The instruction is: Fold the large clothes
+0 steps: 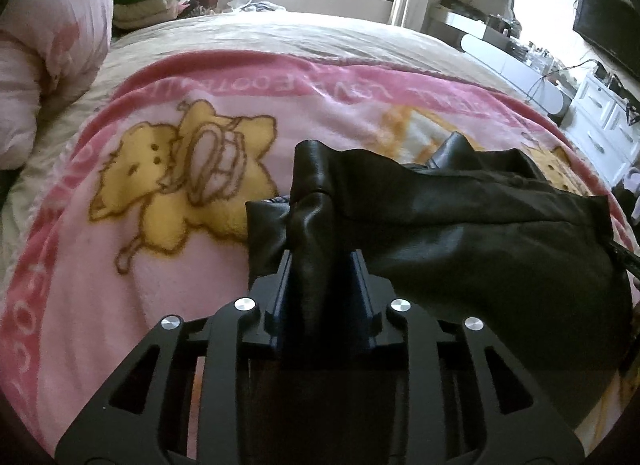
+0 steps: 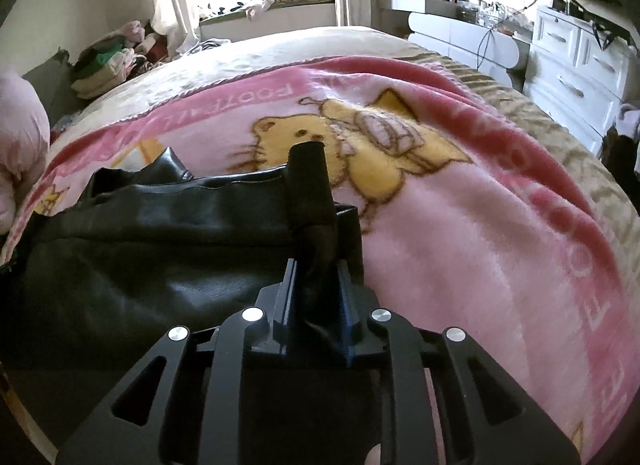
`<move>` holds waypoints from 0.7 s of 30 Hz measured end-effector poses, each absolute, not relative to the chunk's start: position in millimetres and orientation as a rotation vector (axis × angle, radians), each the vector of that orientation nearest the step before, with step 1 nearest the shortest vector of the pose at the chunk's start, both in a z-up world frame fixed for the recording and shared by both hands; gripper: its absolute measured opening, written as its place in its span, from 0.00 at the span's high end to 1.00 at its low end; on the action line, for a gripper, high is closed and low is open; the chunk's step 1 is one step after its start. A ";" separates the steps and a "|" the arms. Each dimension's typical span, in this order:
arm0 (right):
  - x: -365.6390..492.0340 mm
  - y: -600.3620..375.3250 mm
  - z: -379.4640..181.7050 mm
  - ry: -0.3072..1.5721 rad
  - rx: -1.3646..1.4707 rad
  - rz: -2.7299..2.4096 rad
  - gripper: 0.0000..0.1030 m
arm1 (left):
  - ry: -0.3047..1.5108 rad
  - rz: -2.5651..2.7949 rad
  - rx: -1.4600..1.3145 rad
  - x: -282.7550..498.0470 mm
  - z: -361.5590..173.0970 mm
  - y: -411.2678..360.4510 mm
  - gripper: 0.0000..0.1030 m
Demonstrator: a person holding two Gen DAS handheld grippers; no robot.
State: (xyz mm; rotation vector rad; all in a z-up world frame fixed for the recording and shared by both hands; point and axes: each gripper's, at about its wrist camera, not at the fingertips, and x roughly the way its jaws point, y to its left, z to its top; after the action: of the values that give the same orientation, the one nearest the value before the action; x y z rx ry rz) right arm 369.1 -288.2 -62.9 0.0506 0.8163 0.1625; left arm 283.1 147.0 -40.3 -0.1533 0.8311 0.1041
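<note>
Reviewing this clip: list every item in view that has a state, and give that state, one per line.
Black leather-look garment: bunched on the blanket, gripped at two points, not yet folded flat.
Left gripper: shut on a fold of the garment.
Right gripper: shut on a fold of the garment.
Pink fleece blanket with yellow bear print: spread over the bed.
Wall-mounted dark screen: off.

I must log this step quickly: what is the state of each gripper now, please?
Left gripper: shut on a bunched fold of the black leather garment.
Right gripper: shut on another fold of the same garment.
</note>
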 end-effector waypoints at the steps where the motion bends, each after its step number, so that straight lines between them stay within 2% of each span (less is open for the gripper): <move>1: 368.8 -288.5 -61.9 0.823 0.062 0.160 0.78 | 0.831 0.109 -0.152 282.8 -39.0 147.7 0.73; 3: 368.2 -291.2 -56.3 0.844 0.088 0.144 0.66 | 0.827 0.131 -0.139 280.0 -34.8 149.2 0.66; 4: 366.9 -293.2 -53.7 0.853 0.094 0.126 0.52 | 0.827 0.145 -0.129 278.8 -33.3 150.0 0.58; 5: 364.9 -296.7 -52.0 0.856 0.104 0.115 0.47 | 0.826 0.162 -0.121 276.7 -31.4 151.3 0.55; 7: 359.2 -304.1 -49.0 0.861 0.138 0.110 0.47 | 0.832 0.171 -0.129 273.7 -28.5 153.8 0.49; 9: 352.0 -306.6 -44.2 0.862 0.151 0.110 0.42 | 0.832 0.183 -0.131 268.4 -22.0 155.8 0.49; 11: 340.5 -304.8 -33.4 0.831 0.123 0.115 0.36 | 0.820 0.203 -0.118 262.9 -13.7 155.7 0.40; 12: 336.0 -303.4 -29.6 0.820 0.111 0.113 0.34 | 0.807 0.216 -0.118 257.9 -6.9 156.7 0.30; 14: 324.0 -299.3 -18.0 0.784 0.088 0.131 0.33 | 0.785 0.226 -0.127 250.1 3.3 157.3 0.27; 16: 311.8 -294.9 -6.2 0.748 0.065 0.150 0.32 | 0.757 0.239 -0.129 240.7 15.1 156.0 0.15; 21: 291.6 -274.4 9.8 0.717 0.018 0.252 0.31 | 0.741 0.194 -0.088 220.1 31.3 134.1 0.10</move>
State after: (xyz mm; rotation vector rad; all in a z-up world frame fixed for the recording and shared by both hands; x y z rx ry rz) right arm 291.6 -274.4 9.8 0.0183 0.7166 0.2523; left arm 220.1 134.1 31.3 -0.0883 0.7410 0.1938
